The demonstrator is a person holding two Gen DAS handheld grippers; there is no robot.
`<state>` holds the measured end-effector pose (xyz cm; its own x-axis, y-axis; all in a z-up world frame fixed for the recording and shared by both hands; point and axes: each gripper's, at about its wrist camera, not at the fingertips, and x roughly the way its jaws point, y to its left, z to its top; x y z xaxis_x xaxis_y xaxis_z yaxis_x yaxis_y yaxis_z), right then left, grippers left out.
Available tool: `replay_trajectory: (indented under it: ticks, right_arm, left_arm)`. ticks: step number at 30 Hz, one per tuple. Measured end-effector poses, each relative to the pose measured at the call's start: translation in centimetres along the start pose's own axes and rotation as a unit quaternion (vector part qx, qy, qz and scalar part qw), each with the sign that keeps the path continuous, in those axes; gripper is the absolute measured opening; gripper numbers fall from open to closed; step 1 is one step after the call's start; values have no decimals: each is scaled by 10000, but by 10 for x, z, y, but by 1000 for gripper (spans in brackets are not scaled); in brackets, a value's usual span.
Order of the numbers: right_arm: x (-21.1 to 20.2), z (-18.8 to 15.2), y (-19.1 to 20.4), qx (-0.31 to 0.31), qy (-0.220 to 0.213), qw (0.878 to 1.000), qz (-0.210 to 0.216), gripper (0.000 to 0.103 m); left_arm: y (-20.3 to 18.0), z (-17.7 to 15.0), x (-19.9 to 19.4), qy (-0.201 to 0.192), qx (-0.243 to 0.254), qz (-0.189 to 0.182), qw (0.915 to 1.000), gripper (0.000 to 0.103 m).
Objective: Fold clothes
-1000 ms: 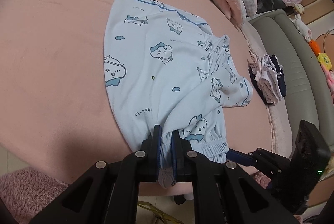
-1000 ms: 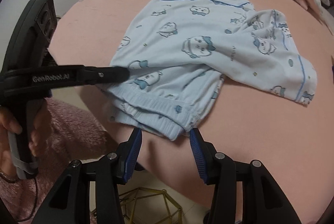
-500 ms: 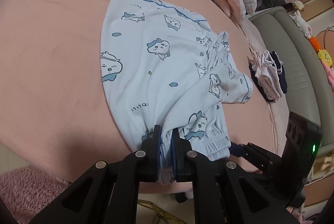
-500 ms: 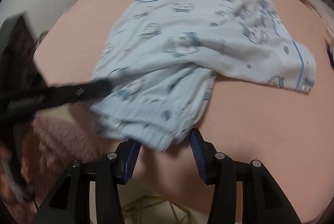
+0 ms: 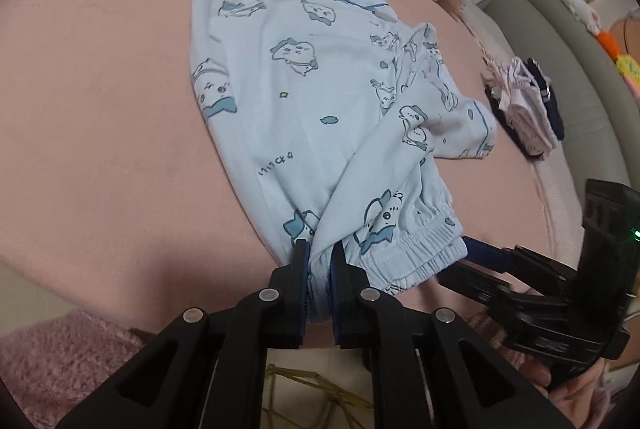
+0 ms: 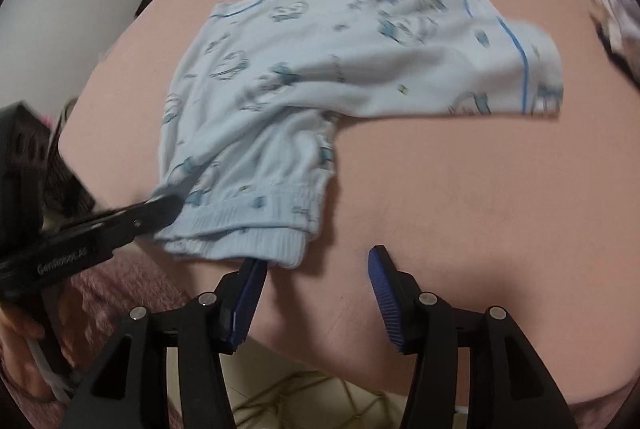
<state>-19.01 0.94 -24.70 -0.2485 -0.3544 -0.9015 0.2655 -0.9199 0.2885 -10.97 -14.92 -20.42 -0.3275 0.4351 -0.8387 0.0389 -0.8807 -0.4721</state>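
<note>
Both grippers at bed's (image 5: 100,77) near edge: left gripper (image 5: 319,261) clamped on pajama pants (image 5: 304,101) waistband; right gripper (image 6: 316,269) spread wide, apparently empty, view blurred.

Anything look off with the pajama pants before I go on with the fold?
Yes. The pajama pants lie askew: one leg is crumpled and bunched over the other. The left gripper clamps the waistband; the right gripper is open, gripping nothing.

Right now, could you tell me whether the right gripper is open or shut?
Open: the right gripper has its blue pads spread wide, nothing between them, beside the pyjama pants' waistband.
</note>
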Motion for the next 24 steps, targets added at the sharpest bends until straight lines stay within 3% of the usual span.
replay_trajectory:
  ticks: [3,6,9,13,15,19,24]
  right_arm:
    - [-23,6,4,-202,-91,9990,386,52]
    - [-43,17,9,-347,-409,9981,290,52]
    - [-32,30,9,-271,-558,9975,326,53]
    - [21,31,-4,-162,18,9999,-41,53]
    - [21,22,-15,10,-155,9998,143,53]
    - [13,21,-31,155,-93,9997,176,53]
    - [-6,24,-49,530,-233,9975,403,54]
  left_arm:
    - [3,1,-1,7,-103,-112,9999,9]
    - [-1,0,0,14,-4,-25,10000,11]
    - [-7,1,2,8,119,127,9998,11]
    - [-11,1,-2,-57,354,377,9986,17]
    - [-10,2,-2,-28,377,413,9984,20]
    - [-12,6,-7,-57,343,311,9989,21]
    - [-28,7,-27,-423,620,816,9938,21]
